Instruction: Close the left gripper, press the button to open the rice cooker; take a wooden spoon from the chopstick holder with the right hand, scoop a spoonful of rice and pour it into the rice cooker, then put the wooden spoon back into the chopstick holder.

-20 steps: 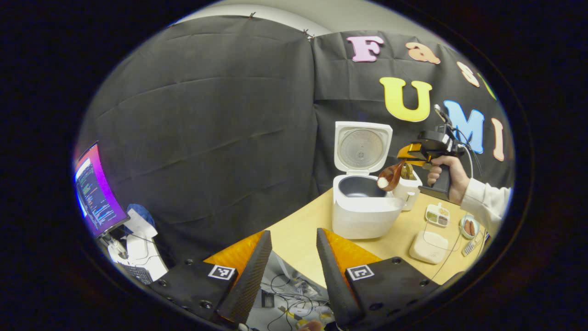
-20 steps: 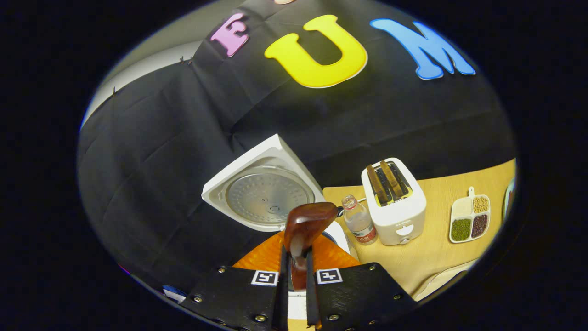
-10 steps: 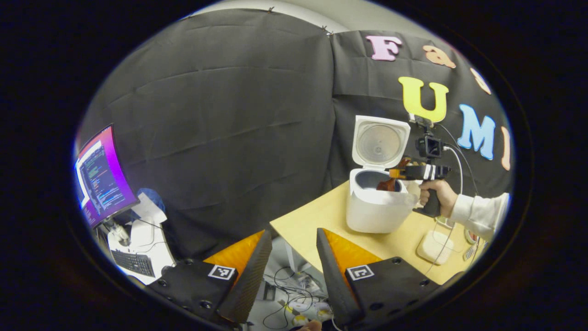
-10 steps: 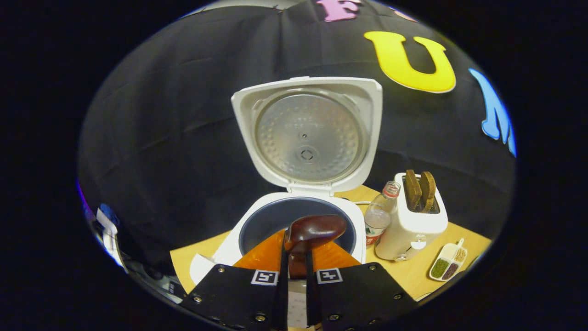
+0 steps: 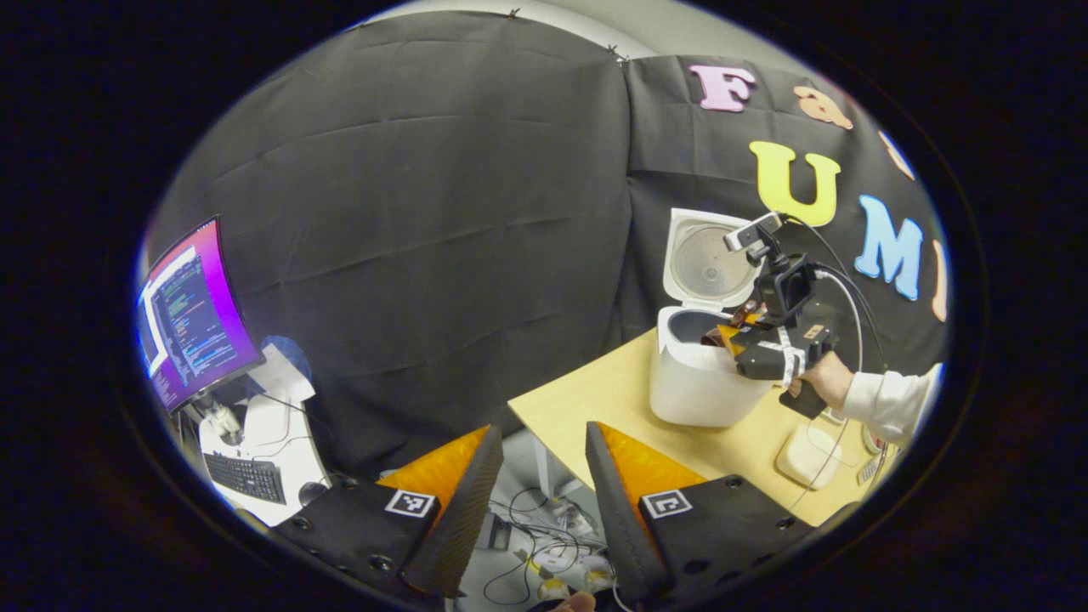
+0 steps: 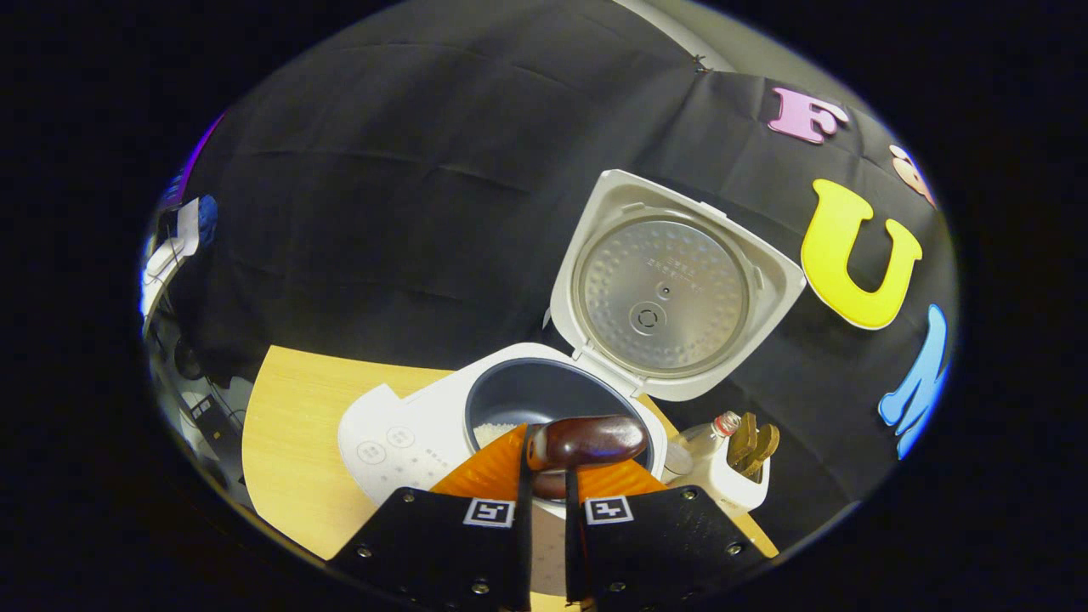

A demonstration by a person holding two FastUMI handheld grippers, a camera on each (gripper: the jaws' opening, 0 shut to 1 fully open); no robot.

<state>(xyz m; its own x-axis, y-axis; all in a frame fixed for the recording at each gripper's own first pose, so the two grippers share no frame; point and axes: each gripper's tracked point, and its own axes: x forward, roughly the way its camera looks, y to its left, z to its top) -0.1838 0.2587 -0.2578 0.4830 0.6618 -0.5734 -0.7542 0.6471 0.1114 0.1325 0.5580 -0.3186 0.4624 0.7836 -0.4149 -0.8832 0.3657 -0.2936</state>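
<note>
The white rice cooker [image 6: 399,433] stands with its lid [image 6: 671,289] swung up and its dark pot [image 6: 544,395] exposed. A little white rice [image 6: 491,433] lies in the pot's bottom. My right gripper [image 6: 546,450] is shut on the handle of the dark wooden spoon [image 6: 586,440], whose bowl hangs turned over above the pot. In the left gripper view the rice cooker [image 5: 693,382] sits at the table's far corner, with a hand holding the right gripper [image 5: 733,336] tilted down over the pot. My left gripper [image 5: 542,433] is open and holds nothing, well back from the table.
A toaster [image 6: 731,480] with bread slices and a small bottle [image 6: 701,438] stand right of the cooker. A white box [image 5: 803,455] lies on the wooden table [image 5: 595,399]. Off the table's left edge are a lit monitor [image 5: 191,310], a keyboard [image 5: 242,478] and floor cables [image 5: 552,544].
The right gripper carried the rice-laden spoon from beside the cooker over the pot and tipped it; rice now lies in the pot. The left gripper stayed open and drew back slightly.
</note>
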